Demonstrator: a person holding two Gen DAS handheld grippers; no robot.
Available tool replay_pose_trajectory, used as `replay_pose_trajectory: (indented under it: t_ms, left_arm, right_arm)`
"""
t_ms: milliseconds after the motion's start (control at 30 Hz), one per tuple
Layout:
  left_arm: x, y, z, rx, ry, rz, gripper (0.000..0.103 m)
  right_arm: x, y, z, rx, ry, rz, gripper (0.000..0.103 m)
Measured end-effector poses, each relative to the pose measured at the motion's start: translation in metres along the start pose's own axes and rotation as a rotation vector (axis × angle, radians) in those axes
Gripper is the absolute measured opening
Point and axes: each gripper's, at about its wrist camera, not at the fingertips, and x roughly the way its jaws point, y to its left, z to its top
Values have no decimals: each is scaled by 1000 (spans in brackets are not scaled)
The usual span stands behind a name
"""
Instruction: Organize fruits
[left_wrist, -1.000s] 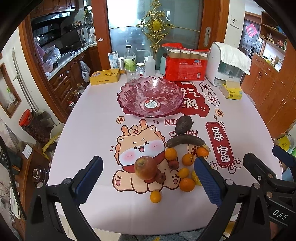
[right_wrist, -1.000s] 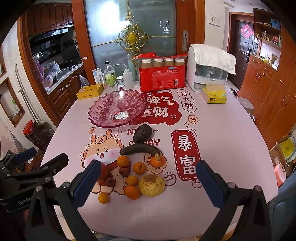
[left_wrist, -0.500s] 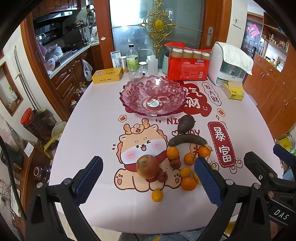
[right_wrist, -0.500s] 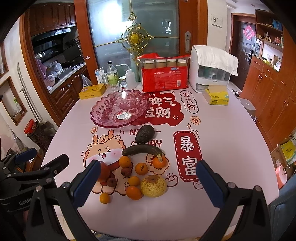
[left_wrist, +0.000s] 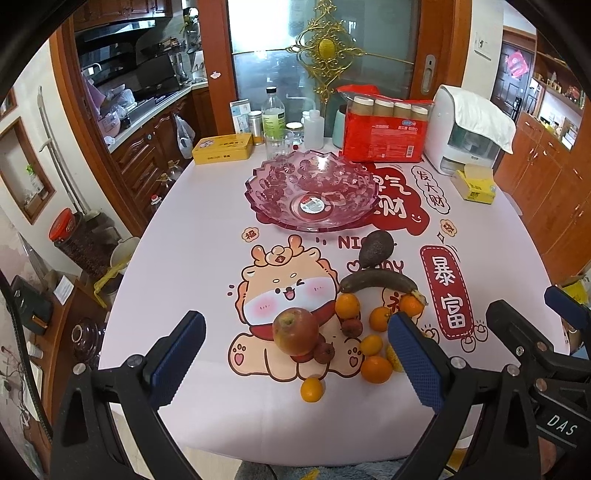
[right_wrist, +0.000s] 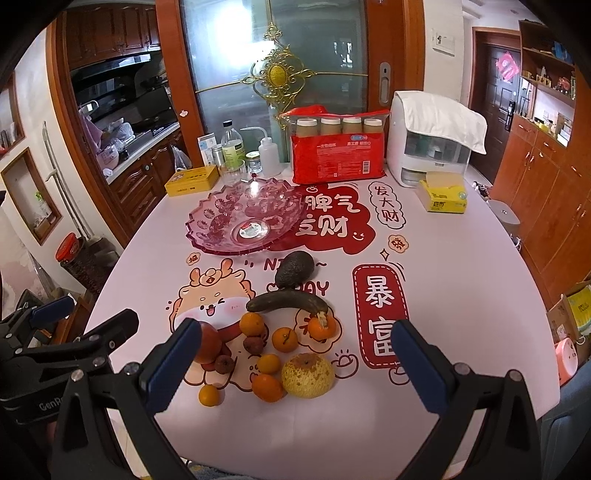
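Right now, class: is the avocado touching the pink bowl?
Apart. In the right wrist view, a strip of bare tablecloth shows between the avocado and the bowl's near rim; the left wrist view shows the same gap.

Near the one pink glass bowl lie one avocado, one dark banana, one red apple and one big yellow citrus fruit. Six small oranges sit in that cluster, with three little reddish-brown fruits among them.
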Motion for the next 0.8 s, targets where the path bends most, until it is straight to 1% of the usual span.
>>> replay_pose_trajectory:
  t_ms: [333, 600, 800]
  left_arm:
    - [4, -13, -6, -54, 11, 34, 99]
    - [16, -18, -19, -94, 52, 56, 99]
    - [28, -10, -35, -130, 103, 75, 99]
  right_arm:
    - [8, -15, 3, -43, 7, 40, 103]
    - [23, -23, -1, -81, 43, 75, 103]
    - [39, -19, -12, -115, 90, 98, 103]
